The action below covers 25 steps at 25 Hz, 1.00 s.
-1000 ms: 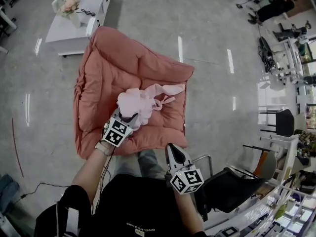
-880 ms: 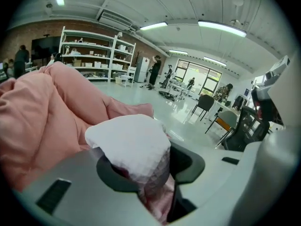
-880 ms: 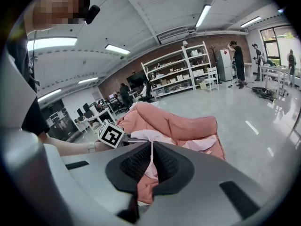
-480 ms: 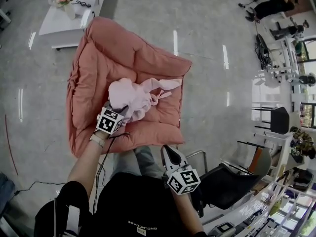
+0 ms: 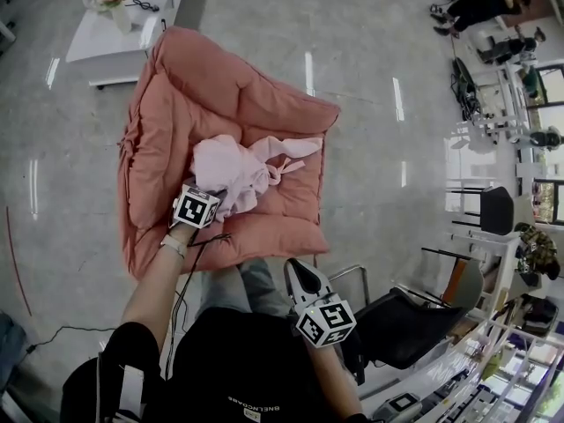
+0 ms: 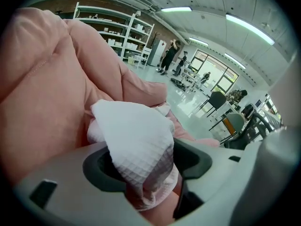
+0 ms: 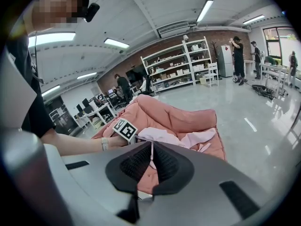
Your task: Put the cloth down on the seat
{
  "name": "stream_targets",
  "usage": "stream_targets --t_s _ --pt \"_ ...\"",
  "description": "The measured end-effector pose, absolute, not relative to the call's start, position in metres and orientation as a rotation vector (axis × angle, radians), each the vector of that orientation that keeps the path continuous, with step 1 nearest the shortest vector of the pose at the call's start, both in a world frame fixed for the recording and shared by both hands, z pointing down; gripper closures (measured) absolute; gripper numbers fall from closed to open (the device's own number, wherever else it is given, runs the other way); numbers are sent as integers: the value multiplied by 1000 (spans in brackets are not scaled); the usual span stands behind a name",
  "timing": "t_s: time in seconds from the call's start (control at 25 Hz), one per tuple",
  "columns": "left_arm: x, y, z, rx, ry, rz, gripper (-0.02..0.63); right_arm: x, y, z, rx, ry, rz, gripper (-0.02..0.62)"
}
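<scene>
A pale pink cloth point(image 5: 236, 170) lies crumpled on the salmon cushioned seat point(image 5: 220, 82), with one end trailing to the right. My left gripper point(image 5: 211, 196) sits at the cloth's near edge. Its jaws are opening, and in the left gripper view a fold of the waffle-weave cloth point(image 6: 136, 140) still lies loosely between them, with the seat point(image 6: 42, 88) behind. My right gripper point(image 5: 296, 271) hangs near my lap, clear of the seat, shut and with nothing in it. In the right gripper view it point(image 7: 151, 161) faces the cloth point(image 7: 164, 136) and the seat point(image 7: 181, 117).
A white low table point(image 5: 106, 47) with flowers stands beyond the seat at the far left. A black chair point(image 5: 410, 329) stands to my right, more chairs and shelving line the right side, and people point(image 5: 480, 9) stand far off. A cable point(image 5: 62, 331) runs across the floor at the left.
The cloth bundle has come down and settled on the seat. My left gripper has drawn back a little toward the seat's front edge. The right gripper has hardly moved.
</scene>
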State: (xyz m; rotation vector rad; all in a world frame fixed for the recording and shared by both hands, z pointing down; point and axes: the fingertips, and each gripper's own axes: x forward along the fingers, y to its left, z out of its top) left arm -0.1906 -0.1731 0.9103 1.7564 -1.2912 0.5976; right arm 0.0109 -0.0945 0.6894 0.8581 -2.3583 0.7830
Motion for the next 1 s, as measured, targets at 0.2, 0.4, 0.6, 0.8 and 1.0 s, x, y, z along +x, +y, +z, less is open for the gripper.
stream_targets --t_s 0.2,0.4,0.6,0.8,1.0 --pt "-194 -171 885 1738 -1321 530 312 9 -85 683 867 -2381 769 561" --pt "-191 -157 869 1736 -1319 595 311 15 -79 667 905 -2399 777 561" --pt "-179 -150 841 1787 -1311 616 313 24 -74 652 955 -2419 787 561" --pt "-159 -151 791 1885 -1302 625 313 32 -76 631 1001 -2446 797 561" --pt "-136 -157 729 1990 -1304 571 316 39 -81 609 1034 -2483 798 561"
